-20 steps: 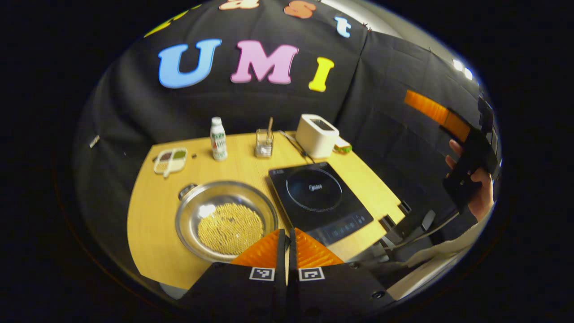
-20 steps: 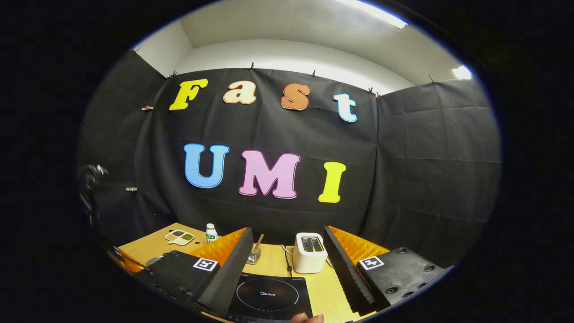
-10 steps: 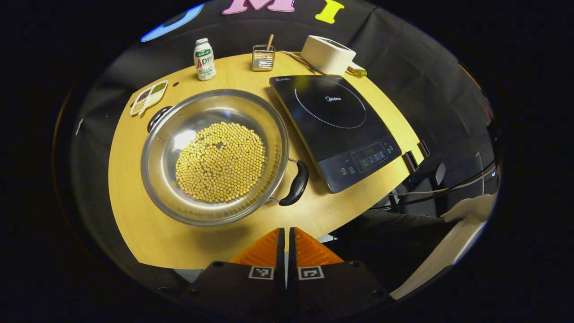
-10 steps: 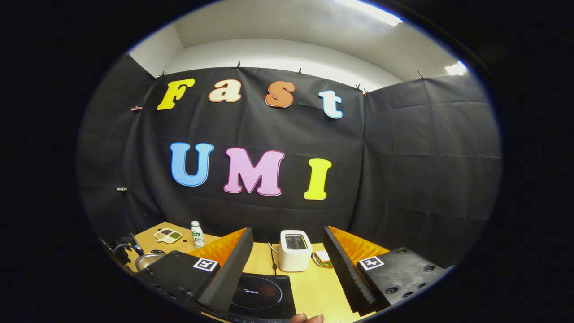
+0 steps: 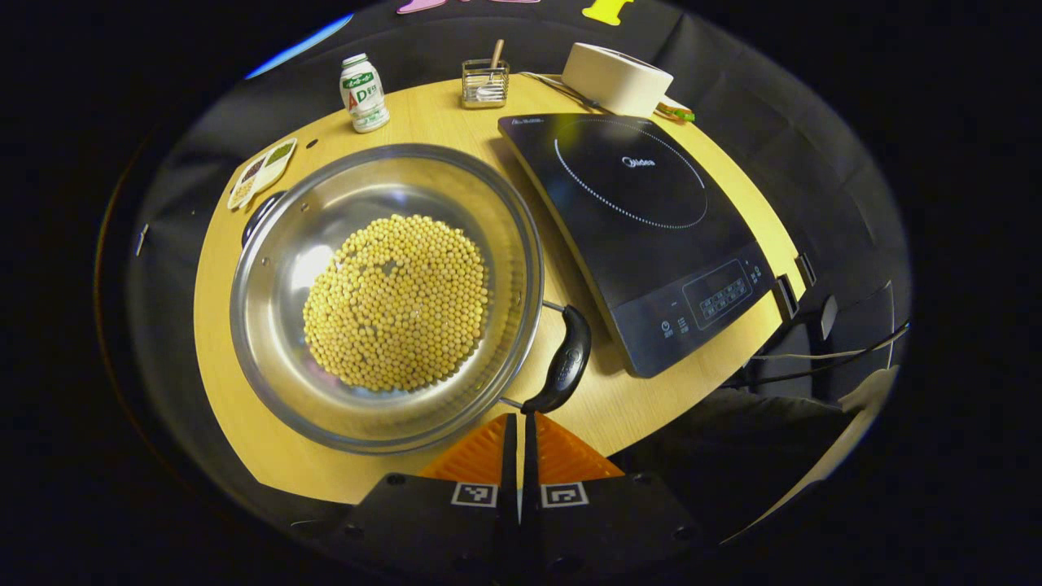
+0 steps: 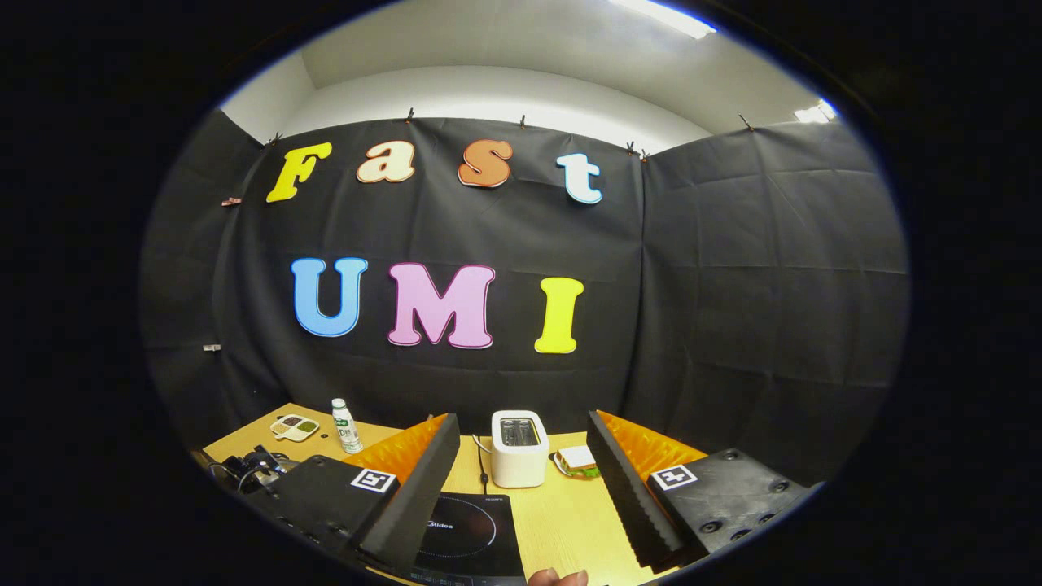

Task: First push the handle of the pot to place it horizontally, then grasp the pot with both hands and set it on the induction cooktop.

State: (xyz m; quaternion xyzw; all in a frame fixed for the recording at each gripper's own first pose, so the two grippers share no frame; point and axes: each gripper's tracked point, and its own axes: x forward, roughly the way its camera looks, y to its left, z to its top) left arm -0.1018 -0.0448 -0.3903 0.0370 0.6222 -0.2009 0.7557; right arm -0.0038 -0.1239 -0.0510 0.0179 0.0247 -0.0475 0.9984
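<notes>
Soybeans (image 5: 397, 303) fill the bottom of the steel pot (image 5: 269, 325), which stands on the left half of the wooden table (image 5: 236, 407). At its far left rim I see one black handle (image 5: 259, 216); the other black handle (image 5: 563, 365) sticks out at its near right, slanted, just beside the near left corner of the induction cooktop (image 5: 643, 220). My left gripper (image 5: 518, 431) hangs just before this near handle with its two fingers pressed together and nothing between them; whether the tips touch the handle I cannot tell. Far on the table, from left to right, there are a small divided dish (image 5: 260, 171), a white drink bottle (image 5: 363, 81), a clear holder with a stick in it (image 5: 483, 80) and a white toaster (image 5: 615, 77). The cooktop lies to the right of the pot with its control panel near me. My right gripper (image 6: 521, 488) is held higher, with fingers spread wide apart and nothing between them, above the near edge of the cooktop and facing the toaster. A sandwich (image 6: 580, 461) lies right of the toaster.
</notes>
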